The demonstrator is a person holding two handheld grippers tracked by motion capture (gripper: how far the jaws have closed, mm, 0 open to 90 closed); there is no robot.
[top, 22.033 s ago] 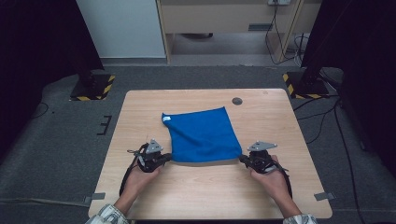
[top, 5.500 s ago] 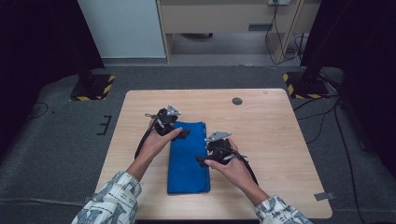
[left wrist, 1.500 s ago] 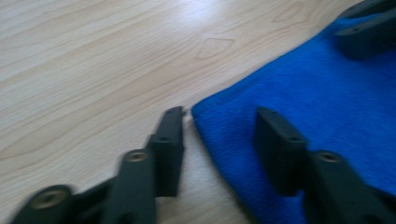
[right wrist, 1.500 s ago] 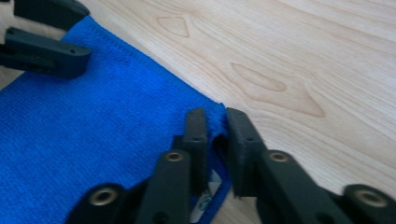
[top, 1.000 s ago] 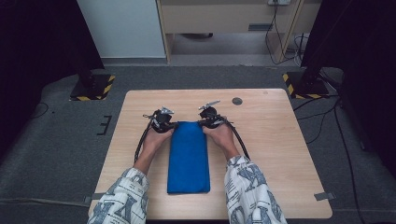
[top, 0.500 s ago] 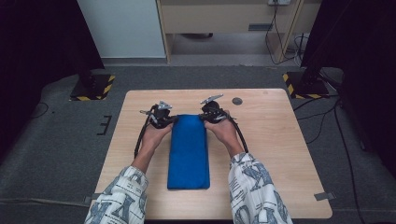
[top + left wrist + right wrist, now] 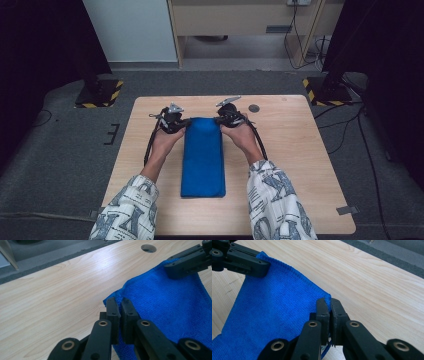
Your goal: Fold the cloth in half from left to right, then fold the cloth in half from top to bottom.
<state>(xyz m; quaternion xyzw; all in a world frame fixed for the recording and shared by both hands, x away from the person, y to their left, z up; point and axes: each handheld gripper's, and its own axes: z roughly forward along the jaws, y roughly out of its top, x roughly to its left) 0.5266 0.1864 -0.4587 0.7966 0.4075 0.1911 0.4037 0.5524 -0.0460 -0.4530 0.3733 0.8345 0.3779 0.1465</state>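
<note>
We are pinching the far corners of the folded blue microfibre cloth [image 7: 202,152], lying mid-table toward twelve o'clock on the pale wooden table [image 7: 300,165], left gripper [image 7: 119,305] and right gripper [image 7: 329,305] both clamped tight.

A light wood table [image 7: 295,165] stands on grey carpet [image 7: 60,165]. The tabletop has a round hole [image 7: 254,108] near its far edge. Beyond the table, a white panel [image 7: 131,30] stands beside a beige cabinet [image 7: 240,17]. Black stands with yellow-black striped bases [image 7: 98,94] sit at both far corners. Cables [image 7: 360,140] run across the floor at right. Both sides of the room are dark.
</note>
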